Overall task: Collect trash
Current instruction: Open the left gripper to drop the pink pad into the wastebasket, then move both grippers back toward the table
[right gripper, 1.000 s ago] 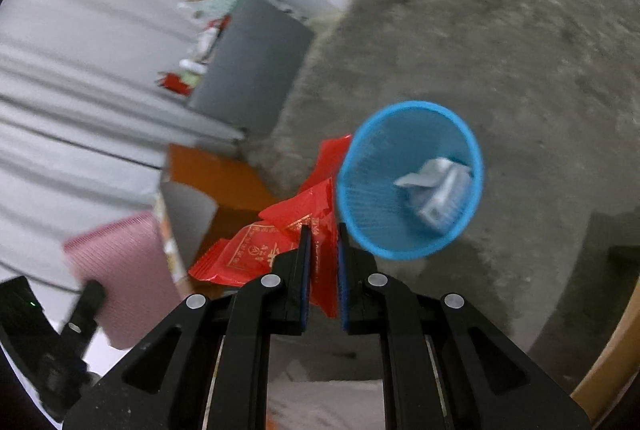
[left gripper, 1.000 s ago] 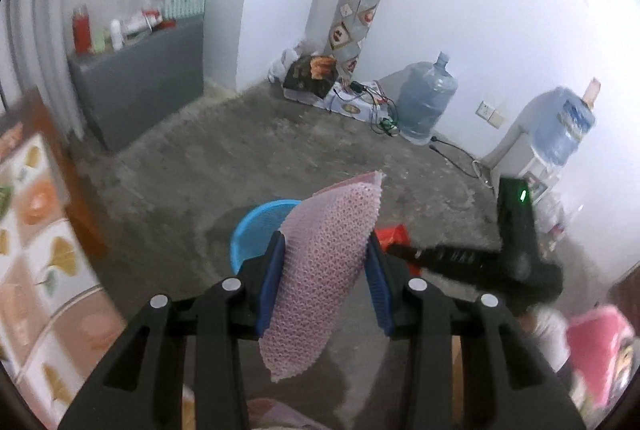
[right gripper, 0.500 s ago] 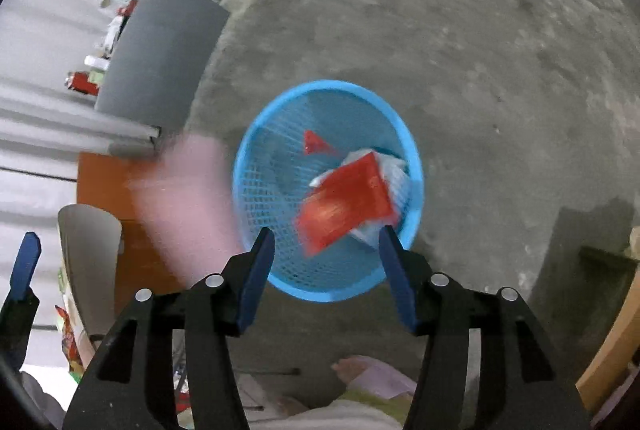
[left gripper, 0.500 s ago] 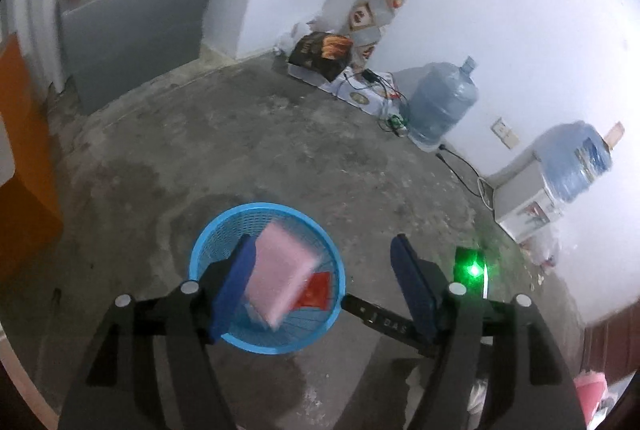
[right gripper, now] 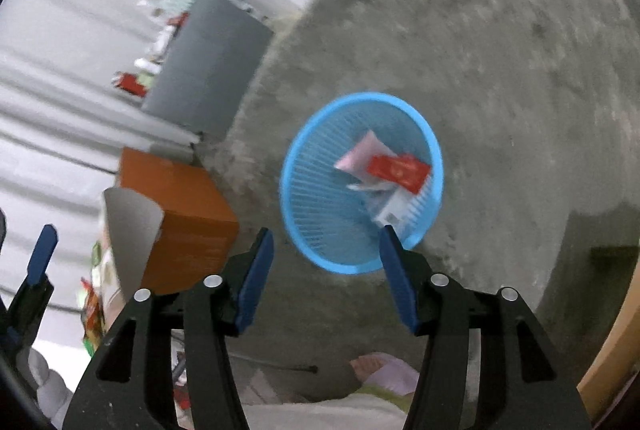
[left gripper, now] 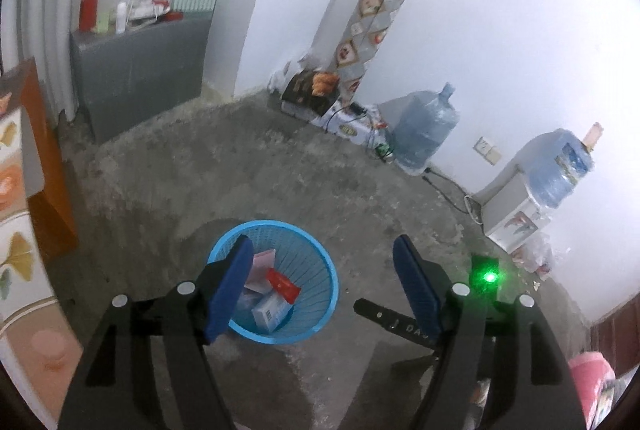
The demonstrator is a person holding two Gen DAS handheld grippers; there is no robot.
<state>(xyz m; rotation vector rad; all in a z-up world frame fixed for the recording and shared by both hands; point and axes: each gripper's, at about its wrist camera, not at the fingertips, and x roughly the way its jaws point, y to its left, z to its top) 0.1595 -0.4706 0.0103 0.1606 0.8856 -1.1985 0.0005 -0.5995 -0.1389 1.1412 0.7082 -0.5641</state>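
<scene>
A blue mesh basket point(left gripper: 334, 286) point(right gripper: 316, 218) stands on the concrete floor below both grippers. Inside it lie a pink sponge point(left gripper: 262, 264) point(right gripper: 360, 154), a red packet point(left gripper: 284, 284) point(right gripper: 398, 170) and a white box point(left gripper: 272, 314) point(right gripper: 390, 210). My left gripper point(left gripper: 322, 246) hangs over the basket, its jaws opening with nothing between them. Just above the basket's near rim, my right gripper point(right gripper: 326, 232) is open and holds nothing. The right gripper's black body with a green light point(left gripper: 485, 276) shows in the left wrist view.
A grey cabinet point(left gripper: 140, 70) with bottles stands at the back left and an orange box point(right gripper: 188, 214) is near the basket. Water jugs point(left gripper: 424, 130) and a dispenser point(left gripper: 512, 222) line the right wall. A person's foot point(right gripper: 380, 370) is below the right gripper.
Both grippers opened: the pink sponge dropped from the left one and the red packet from the right one. Both now lie in the basket.
</scene>
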